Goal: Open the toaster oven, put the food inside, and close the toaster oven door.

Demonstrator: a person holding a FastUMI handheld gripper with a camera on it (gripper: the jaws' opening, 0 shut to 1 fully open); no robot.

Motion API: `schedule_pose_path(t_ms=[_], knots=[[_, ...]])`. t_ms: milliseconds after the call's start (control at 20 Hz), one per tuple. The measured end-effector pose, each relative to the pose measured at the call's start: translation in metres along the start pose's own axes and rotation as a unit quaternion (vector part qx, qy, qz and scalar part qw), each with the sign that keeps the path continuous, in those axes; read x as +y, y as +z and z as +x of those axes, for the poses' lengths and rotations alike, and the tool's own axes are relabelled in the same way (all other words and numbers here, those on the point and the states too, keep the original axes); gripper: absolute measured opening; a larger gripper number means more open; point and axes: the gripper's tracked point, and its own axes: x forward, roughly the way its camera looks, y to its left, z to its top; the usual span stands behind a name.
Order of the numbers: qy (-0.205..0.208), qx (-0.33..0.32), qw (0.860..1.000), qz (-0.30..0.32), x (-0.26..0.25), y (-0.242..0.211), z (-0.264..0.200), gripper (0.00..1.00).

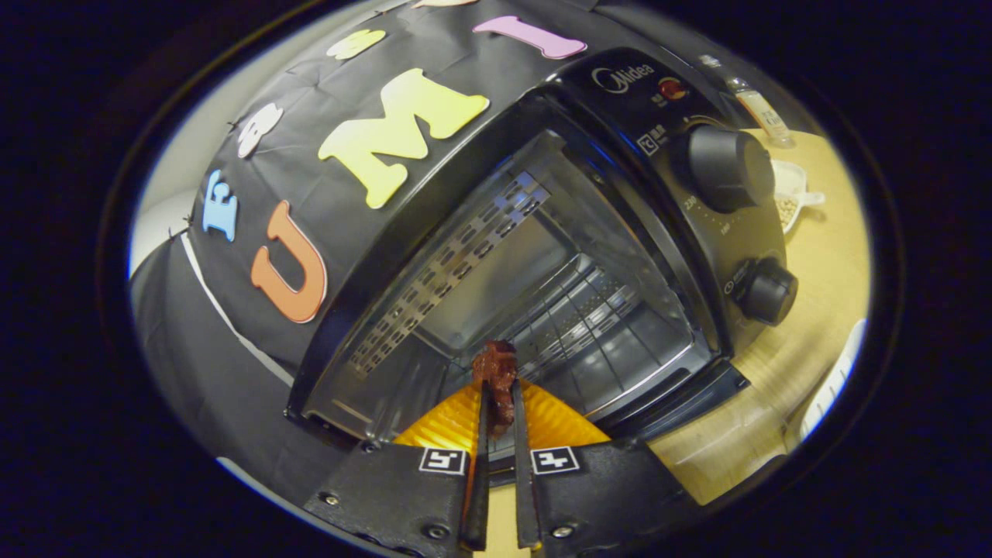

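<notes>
- Right now my gripper point(500, 403) is clamped on a piece of dark reddish-brown food point(496, 370), both fingers pressing its sides with only a thin gap left between them.
- The food sticks out past my fingertips, and its far end sits at the mouth of the toaster oven point(542, 256).
- The toaster oven door point(682, 407) is swung down and open; its dark edge shows below the cavity, off to the right of my fingers.
- Inside the cavity I can see a wire rack point(589, 310) running across the floor area, just beyond the food.
- A perforated metal wall point(442, 271) with rows of slots lines the side of the cavity, ahead of my fingers and to their left.
- On the oven's control panel sit two dark knobs, a larger knob point(725, 167) and a smaller knob point(767, 291) nearer the door.
- The oven stands on a light wooden table point(821, 256).
- Beyond the panel, on the table, a small white bowl point(790, 198) holds pale bits, and a bottle point(756, 105) stands farther back.
</notes>
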Motion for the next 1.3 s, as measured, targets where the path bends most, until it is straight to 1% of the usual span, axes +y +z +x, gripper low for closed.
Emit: schedule_pose_path(t_ms=[100, 150, 300, 400, 500, 550, 600, 750, 900, 1050, 1100, 1200, 1300], knots=[[-0.022, 0.002, 1.000, -0.012, -0.007, -0.002, 0.001, 0.20], [-0.032, -0.002, 0.999, -0.016, -0.011, -0.001, 0.001, 0.23], [-0.050, -0.012, 0.998, -0.022, -0.013, 0.000, -0.001, 0.31], [-0.058, -0.017, 0.997, -0.043, -0.012, 0.003, -0.004, 0.47], [-0.075, -0.026, 0.994, -0.075, -0.013, 0.008, -0.009, 0.63], [-0.086, -0.033, 0.992, -0.092, -0.016, 0.011, -0.014, 0.79], [-0.094, -0.039, 0.989, -0.112, -0.015, 0.013, -0.017, 0.83], [-0.101, -0.049, 0.978, -0.176, -0.009, 0.011, -0.035, 0.89], [-0.091, -0.066, 0.967, -0.228, 0.006, 0.006, -0.062, 0.90], [-0.088, -0.081, 0.962, -0.246, 0.015, -0.006, -0.097, 0.94], [-0.090, -0.079, 0.960, -0.254, 0.018, -0.012, -0.107, 0.95], [-0.095, -0.075, 0.957, -0.264, 0.019, -0.024, -0.129, 0.99], [-0.103, -0.070, 0.956, -0.266, 0.016, -0.037, -0.149, 0.99]])
